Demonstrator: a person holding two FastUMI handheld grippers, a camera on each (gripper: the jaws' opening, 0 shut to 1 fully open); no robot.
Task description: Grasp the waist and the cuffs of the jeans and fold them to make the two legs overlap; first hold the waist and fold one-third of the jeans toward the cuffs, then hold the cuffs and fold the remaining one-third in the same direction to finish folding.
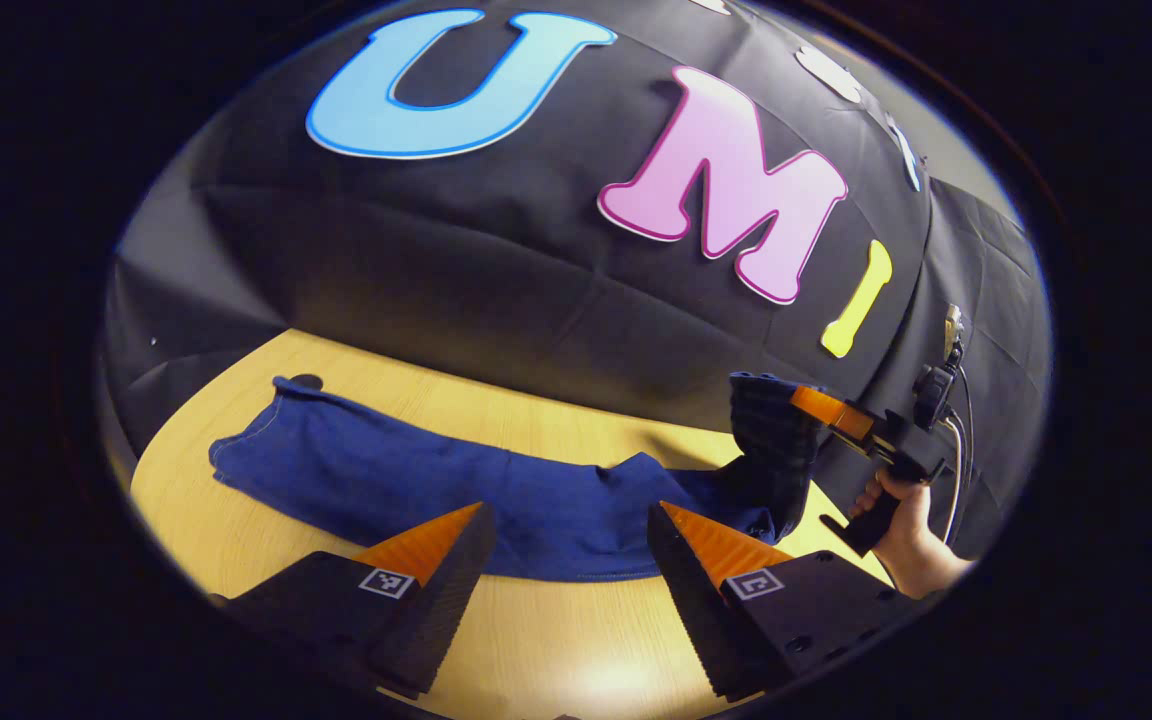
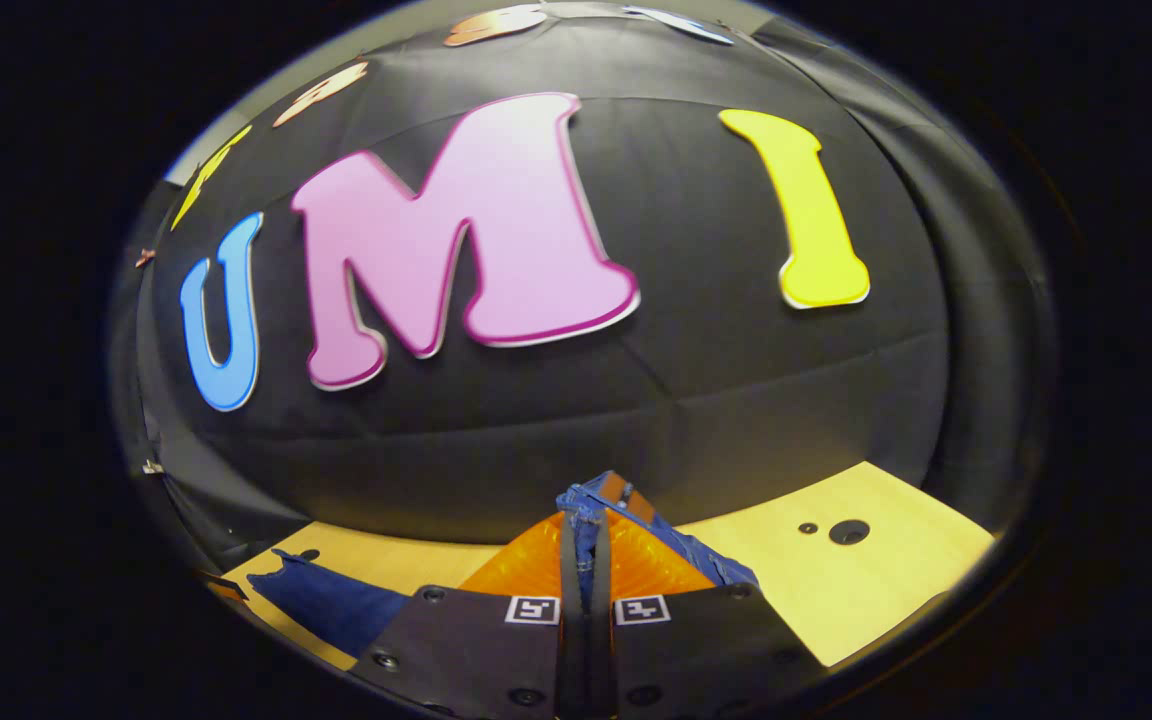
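Observation:
Dark blue jeans [image 1: 406, 480] lie stretched out lengthwise on the wooden table [image 1: 556, 640], the legs seemingly overlapped. At the bottom of the left gripper view, my left gripper [image 1: 568, 515] stands open just over the near edge of the jeans, with nothing pinched between its fingers. Farther right, the right gripper [image 1: 768, 455], held by a hand [image 1: 911, 545], lifts the right end of the jeans off the table. In the right gripper view, my right gripper [image 2: 586, 520] is shut on a fold of denim [image 2: 584, 500]. The rest of the jeans [image 2: 336, 600] lies at lower left.
The black cloth wall [image 1: 496, 290] rises close behind the table. Two small dark holes [image 2: 848, 531] mark the bare tabletop [image 2: 866, 590] to the right. A cable and a small device [image 1: 936, 395] hang on the wall behind the right gripper.

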